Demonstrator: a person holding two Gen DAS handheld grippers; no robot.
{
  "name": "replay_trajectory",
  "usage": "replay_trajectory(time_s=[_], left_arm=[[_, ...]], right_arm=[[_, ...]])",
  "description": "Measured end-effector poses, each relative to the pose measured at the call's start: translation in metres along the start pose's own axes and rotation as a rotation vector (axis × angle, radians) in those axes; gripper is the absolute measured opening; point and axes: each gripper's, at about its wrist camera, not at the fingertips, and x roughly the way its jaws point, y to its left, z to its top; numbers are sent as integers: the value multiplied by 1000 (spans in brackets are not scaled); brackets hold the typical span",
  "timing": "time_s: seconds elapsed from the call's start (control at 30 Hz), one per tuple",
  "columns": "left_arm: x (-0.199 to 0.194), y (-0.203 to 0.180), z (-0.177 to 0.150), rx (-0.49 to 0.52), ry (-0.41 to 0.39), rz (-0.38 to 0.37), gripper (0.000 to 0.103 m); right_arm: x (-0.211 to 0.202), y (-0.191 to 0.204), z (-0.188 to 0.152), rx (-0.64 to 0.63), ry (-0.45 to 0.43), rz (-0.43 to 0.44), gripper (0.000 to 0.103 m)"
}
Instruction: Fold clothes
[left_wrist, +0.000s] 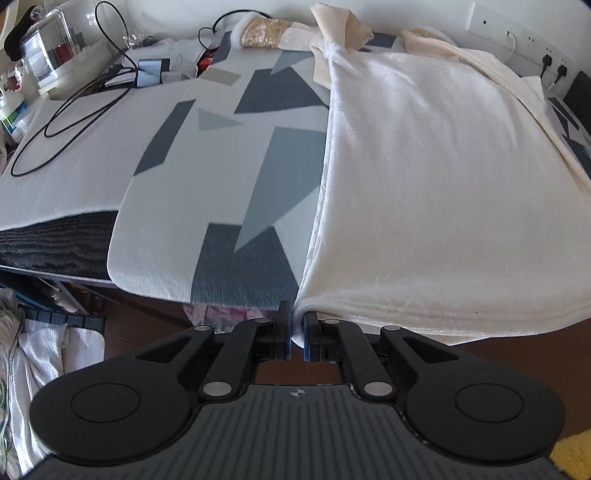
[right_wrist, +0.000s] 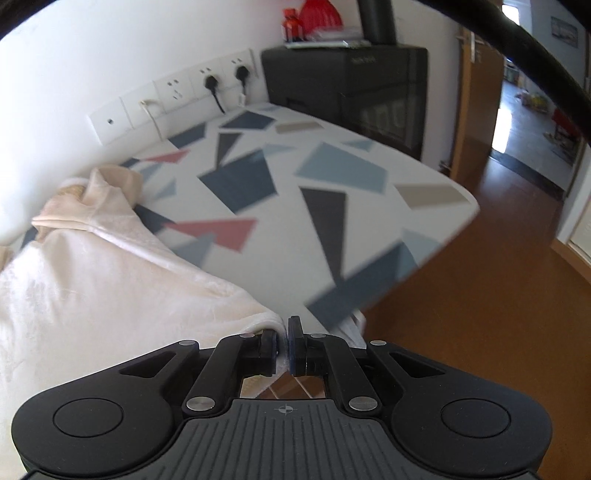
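Cream fleece garment (left_wrist: 436, 184) lies spread flat on the right part of the table's geometric-patterned cover (left_wrist: 236, 177), its near hem hanging just over the front edge and its sleeves or collar bunched at the far end near the wall. Both tools have a bottom corner: the left gripper (left_wrist: 296, 334) has its jaws nearly together with a thin fold of hem pinched between them, and the right gripper (right_wrist: 282, 341) is closed the same way on the opposite corner. The grip on each side looks shallow, so a quick lift could pull the plush fabric free, and uneven pulling between the 2 hands would likely skew the fold. Loose black cable (left_wrist: 74, 110) and a phone (left_wrist: 149, 72) sit on the table's left side, well apart from the cloth. 1 clear lidded container (left_wrist: 55, 48) stands at the far left; its contents are too blurred to tell.
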Motion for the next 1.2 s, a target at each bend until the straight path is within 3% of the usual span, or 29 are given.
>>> replay_trajectory(time_s=[0.27, 0.37, 0.4, 0.43, 0.47, 0.53, 0.6, 0.77, 0.97, 1.2], left_arm=[[9, -4, -21, 30, 60, 3, 7], [14, -8, -24, 55, 137, -18, 11], [16, -9, -24, 63, 163, -25, 14], [17, -10, -25, 71, 189, -32, 25], [19, -11, -26, 80, 213, -38, 42], [14, -11, -28, 97, 202, -31, 53], [7, -11, -28, 114, 183, -25, 53], [-14, -12, -8, 115, 95, -53, 54], [-39, -13, 22, 104, -17, -95, 60], [-42, -11, 93, -90, -129, -94, 62]], right_arm=[[-1, -11, -38, -51, 70, -51, 6], [3, -8, -44, -78, 95, -61, 7], [4, -4, -44, -106, 116, -65, 10], [5, 1, -45, -149, 144, -69, 22], [6, 7, -46, -195, 167, -77, 28], [4, 16, -48, -283, 197, -76, 43], [3, 22, -52, -350, 236, -75, 53], [-10, 28, -48, -339, 303, 31, 54], [-28, 63, 0, -343, 182, 136, 57], [-24, 143, 84, -376, -7, 293, 62]])
